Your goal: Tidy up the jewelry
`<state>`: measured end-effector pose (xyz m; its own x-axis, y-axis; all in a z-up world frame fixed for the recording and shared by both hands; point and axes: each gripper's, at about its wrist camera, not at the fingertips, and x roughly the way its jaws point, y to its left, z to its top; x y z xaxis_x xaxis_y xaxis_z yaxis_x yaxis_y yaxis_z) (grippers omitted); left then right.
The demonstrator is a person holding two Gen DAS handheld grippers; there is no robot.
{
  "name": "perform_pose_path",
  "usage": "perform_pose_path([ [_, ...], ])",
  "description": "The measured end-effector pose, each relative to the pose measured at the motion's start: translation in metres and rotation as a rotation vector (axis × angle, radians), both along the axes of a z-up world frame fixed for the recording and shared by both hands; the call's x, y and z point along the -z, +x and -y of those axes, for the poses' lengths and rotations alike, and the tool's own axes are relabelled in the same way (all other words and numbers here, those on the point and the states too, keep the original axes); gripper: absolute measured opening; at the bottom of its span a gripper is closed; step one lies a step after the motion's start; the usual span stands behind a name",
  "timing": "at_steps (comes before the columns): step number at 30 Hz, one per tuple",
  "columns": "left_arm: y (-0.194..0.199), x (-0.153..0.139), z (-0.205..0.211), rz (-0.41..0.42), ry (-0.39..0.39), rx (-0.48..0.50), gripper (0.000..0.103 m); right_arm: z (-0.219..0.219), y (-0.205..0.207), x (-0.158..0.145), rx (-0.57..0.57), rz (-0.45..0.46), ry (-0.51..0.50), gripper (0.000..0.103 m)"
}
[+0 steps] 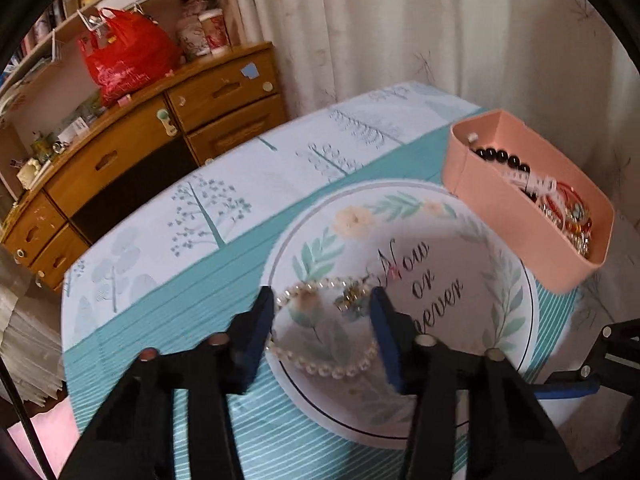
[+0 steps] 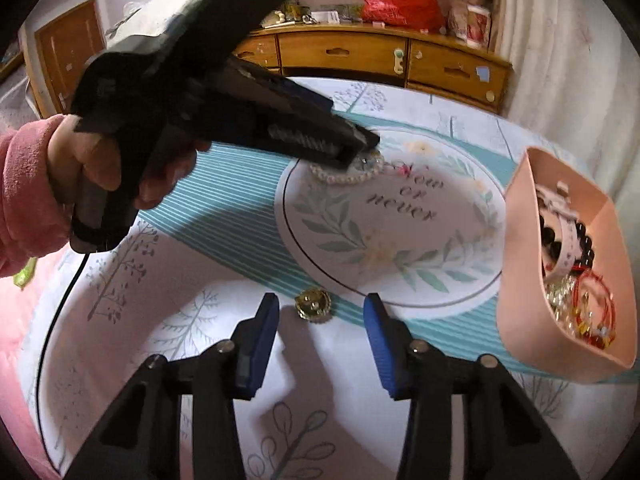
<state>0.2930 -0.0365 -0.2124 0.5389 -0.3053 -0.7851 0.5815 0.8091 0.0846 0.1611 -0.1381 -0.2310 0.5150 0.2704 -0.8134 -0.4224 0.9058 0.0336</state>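
A pearl bracelet (image 1: 320, 364) with a small charm (image 1: 354, 300) lies on the table's round "Now or never" print (image 1: 440, 280). My left gripper (image 1: 322, 300) is open, its blue fingers either side of the bracelet; it also shows in the right wrist view (image 2: 360, 152) over the pearls (image 2: 344, 178). My right gripper (image 2: 322, 306) is open and empty, with a gold brooch (image 2: 312, 305) on the cloth between its fingertips. A pink box (image 1: 532, 216) holds several bracelets and beads; it also shows in the right wrist view (image 2: 560, 264).
The table carries a teal and white tree-print cloth (image 1: 208, 216). A wooden dresser (image 1: 132, 148) with a red bag (image 1: 128, 56) stands behind it. Curtains (image 1: 400, 20) hang at the back. A pink-sleeved hand (image 2: 80, 168) holds the left gripper's handle.
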Motion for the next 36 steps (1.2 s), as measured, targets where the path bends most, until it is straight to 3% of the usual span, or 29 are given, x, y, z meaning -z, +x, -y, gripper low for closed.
perform_pose_path([
  [4, 0.002, 0.007, 0.002, -0.018, -0.02, 0.0, 0.04, -0.009, 0.0, 0.001, -0.021, 0.021, -0.045, 0.035],
  [6, 0.005, 0.011, 0.003, -0.036, -0.034, -0.006, 0.029, -0.013, 0.0, 0.001, -0.038, 0.024, -0.047, 0.023],
  [8, 0.008, 0.013, 0.004, -0.058, -0.048, -0.015, 0.015, -0.015, 0.001, 0.0, -0.043, 0.02, -0.055, 0.02],
  [9, 0.011, 0.015, 0.004, -0.081, -0.047, -0.016, 0.013, -0.016, 0.002, 0.0, -0.043, 0.015, -0.056, 0.02],
  [19, 0.01, 0.012, 0.003, -0.09, -0.064, -0.072, 0.013, -0.002, 0.019, -0.006, 0.023, -0.021, 0.012, 0.02],
  [29, 0.008, -0.009, -0.005, -0.098, -0.175, -0.248, 0.008, 0.036, 0.048, -0.025, 0.191, 0.006, 0.179, 0.02],
  [36, 0.005, -0.02, -0.002, -0.086, -0.178, -0.3, 0.005, 0.064, 0.048, -0.049, 0.211, 0.057, 0.222, 0.02],
])
